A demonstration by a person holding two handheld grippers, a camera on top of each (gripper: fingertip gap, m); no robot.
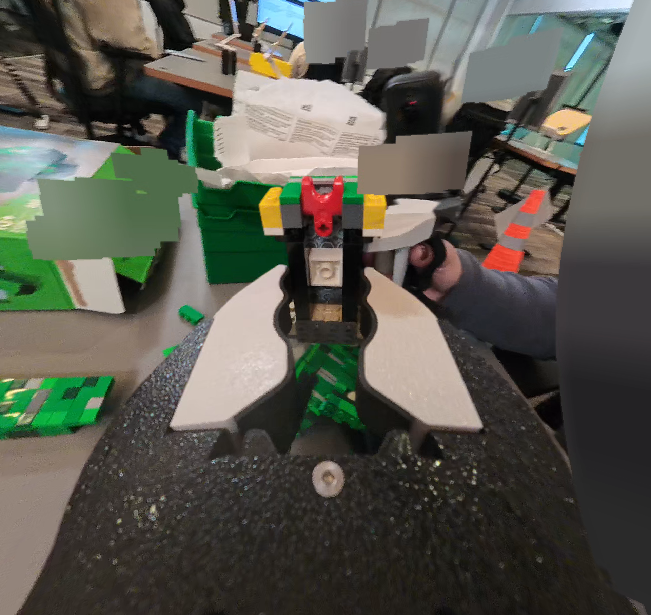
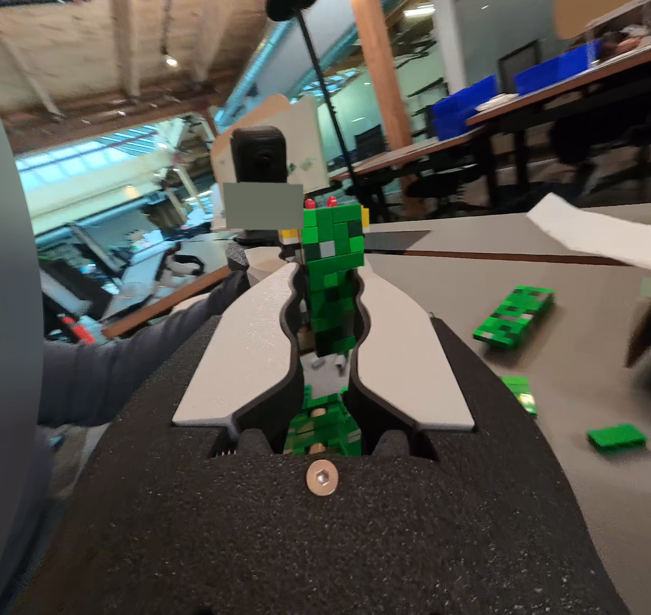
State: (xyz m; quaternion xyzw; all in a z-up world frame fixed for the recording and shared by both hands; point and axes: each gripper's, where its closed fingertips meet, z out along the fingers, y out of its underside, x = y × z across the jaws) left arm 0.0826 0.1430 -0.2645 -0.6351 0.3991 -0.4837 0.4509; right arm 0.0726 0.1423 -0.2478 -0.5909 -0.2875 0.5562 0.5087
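Note:
A brick model is held up between both grippers. In the left wrist view its open back (image 1: 324, 274) shows: a black frame, a white brick inside, and a red piece (image 1: 322, 203) between green and yellow bricks on top. My left gripper (image 1: 324, 281) is shut on the black frame. In the right wrist view the model's green pixel-patterned front (image 2: 333, 274) faces me and my right gripper (image 2: 327, 281) is shut on it. The right gripper's white fingers (image 1: 405, 231) reach the model from the far right side. More green bricks (image 1: 331, 386) lie below.
Stacked green bins (image 1: 239, 231) with crumpled printed paper (image 1: 299, 118) stand behind the model, a green box (image 1: 53, 263) to the left. Green brick panels (image 1: 53, 404) (image 2: 514, 316) and small green plates (image 2: 616, 437) lie on the grey table. An orange cone (image 1: 510, 238) stands far right.

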